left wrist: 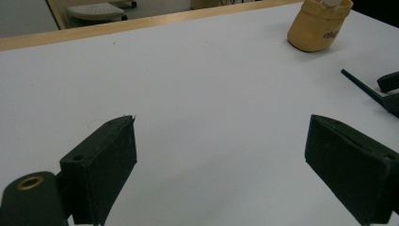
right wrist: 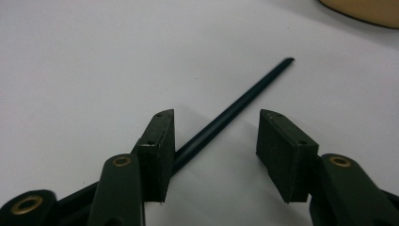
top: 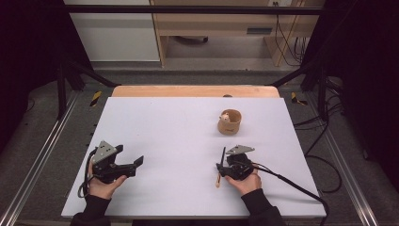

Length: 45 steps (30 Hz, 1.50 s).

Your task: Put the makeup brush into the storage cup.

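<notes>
Pencil (top: 222, 161), dark and slim with a pale wooden end toward the near edge, lying on the white desk (top: 179, 127) near its front right part, under the right gripper (top: 225, 162). From the high view: right hand (top: 245, 181) low over the pencil, left gripper (top: 134, 162) parked near the front left edge in the left hand (top: 101, 186), well apart from everything; tan cup (top: 229, 121) standing farther back on the right half of the desk, some small pale thing inside, too small to tell what. From the left gripper view: jaws wide apart over bare desk, nothing between them; cup (left wrist: 320, 26) up toward the far right, dark pencil tip (left wrist: 360, 84) off to the right edge beside the other gripper. From the right gripper view: jaws about half closed, astride the pencil (right wrist: 235, 110), which runs slantwise out between them toward the cup (right wrist: 367, 9); shaft just beside the left pad (right wrist: 162, 141), perhaps touching it, clear gap to the right pad, so no pinch yet. Judged progress: approach and straddling done, pencil not lifted off the desk; left to do, closing fully on the shaft, raising it and, most likely, carrying it to the cup. Left gripper idle so far, no part taken in the work.
</notes>
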Available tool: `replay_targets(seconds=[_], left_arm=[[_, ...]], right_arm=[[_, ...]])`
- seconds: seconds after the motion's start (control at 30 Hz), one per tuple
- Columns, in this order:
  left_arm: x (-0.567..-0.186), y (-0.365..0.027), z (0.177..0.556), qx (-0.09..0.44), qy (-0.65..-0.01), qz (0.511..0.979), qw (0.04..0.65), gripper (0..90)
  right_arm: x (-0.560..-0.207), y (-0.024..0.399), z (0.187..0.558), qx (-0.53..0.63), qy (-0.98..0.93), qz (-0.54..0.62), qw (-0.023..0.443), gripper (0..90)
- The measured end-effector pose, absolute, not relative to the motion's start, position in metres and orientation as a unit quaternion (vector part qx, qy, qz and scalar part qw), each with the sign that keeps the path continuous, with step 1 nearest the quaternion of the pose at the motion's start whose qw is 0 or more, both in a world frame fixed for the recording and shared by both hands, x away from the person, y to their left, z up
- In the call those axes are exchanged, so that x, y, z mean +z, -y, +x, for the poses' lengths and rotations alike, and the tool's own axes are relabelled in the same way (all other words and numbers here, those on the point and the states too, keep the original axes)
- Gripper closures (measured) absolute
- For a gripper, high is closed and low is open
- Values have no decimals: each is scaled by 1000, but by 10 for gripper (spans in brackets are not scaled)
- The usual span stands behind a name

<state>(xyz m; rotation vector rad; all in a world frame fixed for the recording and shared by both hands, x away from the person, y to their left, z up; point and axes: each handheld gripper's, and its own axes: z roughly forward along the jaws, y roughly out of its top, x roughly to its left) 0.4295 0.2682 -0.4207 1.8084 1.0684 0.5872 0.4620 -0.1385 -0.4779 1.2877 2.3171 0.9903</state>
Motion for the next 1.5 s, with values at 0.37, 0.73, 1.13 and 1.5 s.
replay_targets(seconds=[0.37, 0.73, 1.13, 1.5], left_arm=[[-421, -268, 430, 238, -434, 737, 461, 93], [-421, -268, 430, 238, -433, 738, 460, 95], [-422, -267, 430, 237, -432, 739, 459, 97], [-422, -269, 432, 233, -436, 738, 460, 97]], right_arm=[[-477, 141, 462, 337, -819, 434, 167, 619], [-476, 142, 461, 331, -828, 423, 161, 759], [-474, 144, 463, 323, -836, 415, 156, 823], [-448, 156, 463, 325, -836, 416, 149, 694]])
